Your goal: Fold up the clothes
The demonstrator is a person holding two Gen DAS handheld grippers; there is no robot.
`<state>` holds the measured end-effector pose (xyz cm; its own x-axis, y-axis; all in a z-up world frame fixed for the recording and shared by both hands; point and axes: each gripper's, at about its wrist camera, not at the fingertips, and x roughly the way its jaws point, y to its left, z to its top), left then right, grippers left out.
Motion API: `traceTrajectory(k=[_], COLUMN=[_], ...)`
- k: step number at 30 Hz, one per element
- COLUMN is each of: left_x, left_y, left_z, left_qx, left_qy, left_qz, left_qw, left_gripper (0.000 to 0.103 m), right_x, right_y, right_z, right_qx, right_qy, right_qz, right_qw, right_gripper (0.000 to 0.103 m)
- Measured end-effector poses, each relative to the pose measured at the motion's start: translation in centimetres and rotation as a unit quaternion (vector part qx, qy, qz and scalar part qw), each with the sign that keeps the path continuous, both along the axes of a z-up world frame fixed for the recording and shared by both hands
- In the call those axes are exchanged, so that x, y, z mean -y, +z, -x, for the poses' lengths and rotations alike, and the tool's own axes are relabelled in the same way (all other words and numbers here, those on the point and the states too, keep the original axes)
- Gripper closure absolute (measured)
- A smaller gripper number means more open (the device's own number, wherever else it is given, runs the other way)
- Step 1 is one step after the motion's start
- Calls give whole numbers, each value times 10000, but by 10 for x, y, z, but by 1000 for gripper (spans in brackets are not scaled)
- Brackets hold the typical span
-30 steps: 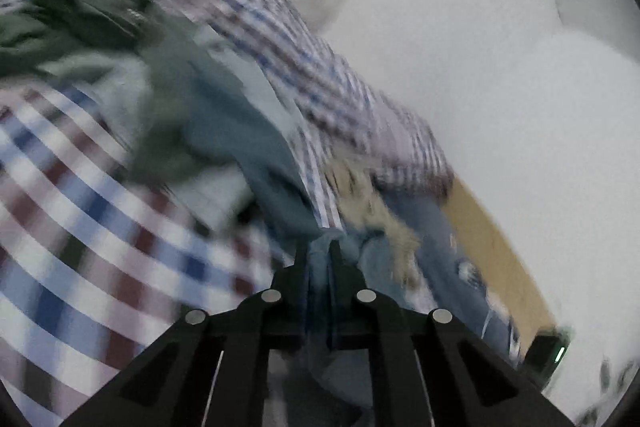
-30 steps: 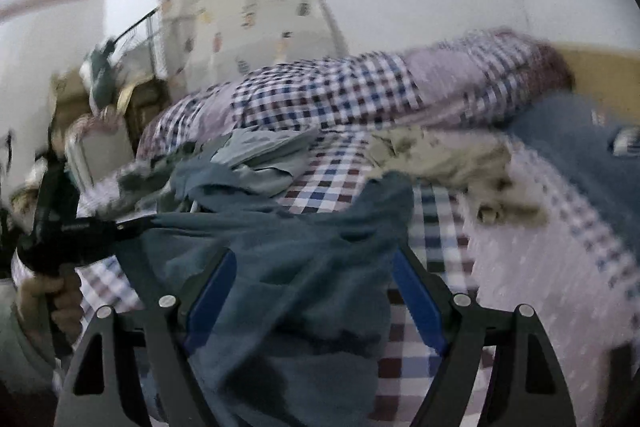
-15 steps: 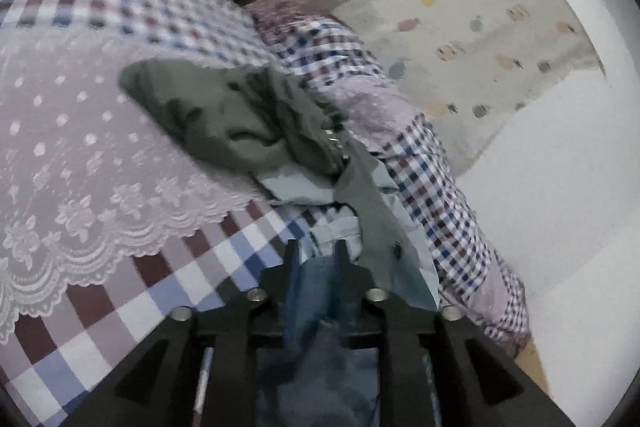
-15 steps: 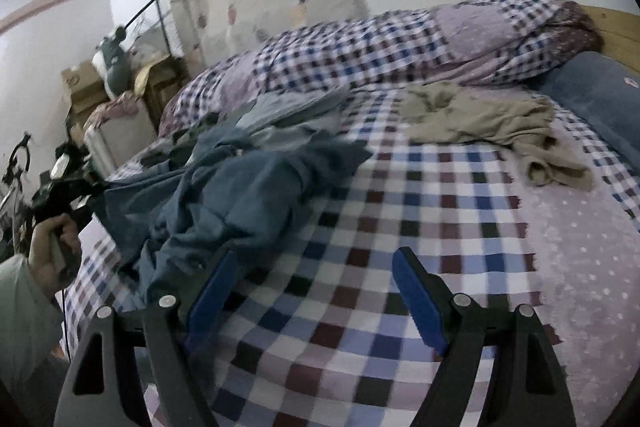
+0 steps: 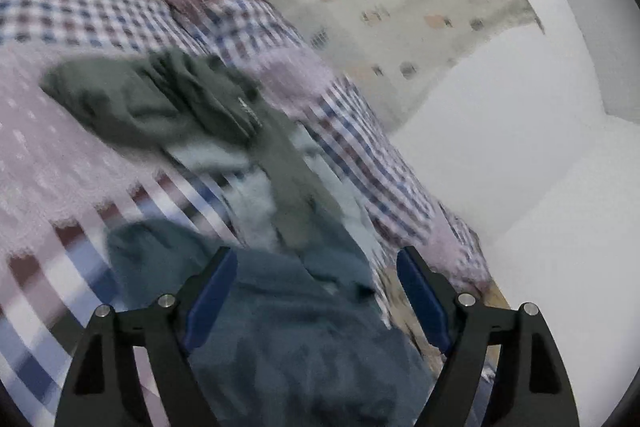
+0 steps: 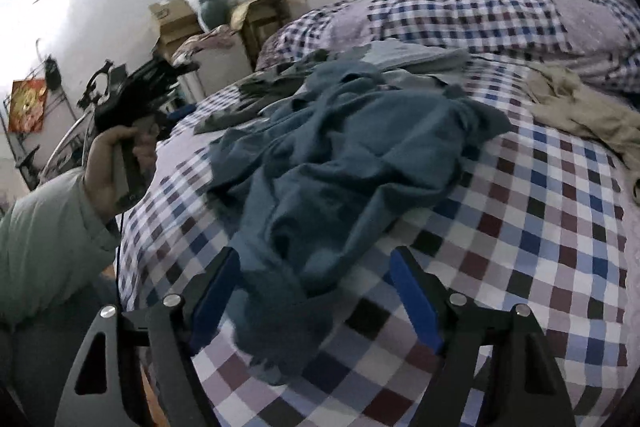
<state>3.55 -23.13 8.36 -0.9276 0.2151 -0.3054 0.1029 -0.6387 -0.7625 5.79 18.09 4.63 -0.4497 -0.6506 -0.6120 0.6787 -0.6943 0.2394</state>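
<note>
Since the earlier frame the left hand-held gripper [image 5: 314, 301] has let go of the blue garment [image 6: 340, 163]; its jaws are opening, with cloth lying loose between them but unpressed. The right hand-held gripper [image 6: 314, 301] has dropped toward the bed [image 6: 540, 227]; its jaws stand apart and are closing slightly over the garment's near edge, not yet pinching it. The garment lies crumpled on the checked bedspread, beside a dark green garment [image 5: 160, 103] and a tan garment [image 6: 580, 107]. To do the step well, probably take two separate corners or a hem, then lift and spread flat before folding.
</note>
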Motion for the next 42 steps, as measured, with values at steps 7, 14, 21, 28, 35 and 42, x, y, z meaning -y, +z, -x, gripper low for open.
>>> traceTrajectory(k=[7,14,21,28,35,42], left_x=[-82,-153,-101,20,143,91], left_y=[2,-23,-22,24,-39,-34], left_z=[25,48,43,-27,-98,-46], left_qx=[710,1495,1479,-221,858,837], left_qy=[-1150,-1371,-526,1301,3828,2045], left_qz=[1781,3760,2927,1185,-777,-533], left_qw=[9747,9041,9432,9841,9165,9738], left_gripper=[18,62,101,102,103,98], right_x=[4,8,10,20,28,28], right_y=[-8,-11,-16,-16,-13,-18], right_z=[-7,-10,-6,2,-3,2], right_qx=[51,44,60,29,-34,28], right_qy=[-197,-280,-295,-229,-82,-124], right_qz=[-135,-220,-321,-331,-302,-314], right_qw=[9997,9994,9990,9992,9995,9994], right_gripper=[24,24,24,24,24,24])
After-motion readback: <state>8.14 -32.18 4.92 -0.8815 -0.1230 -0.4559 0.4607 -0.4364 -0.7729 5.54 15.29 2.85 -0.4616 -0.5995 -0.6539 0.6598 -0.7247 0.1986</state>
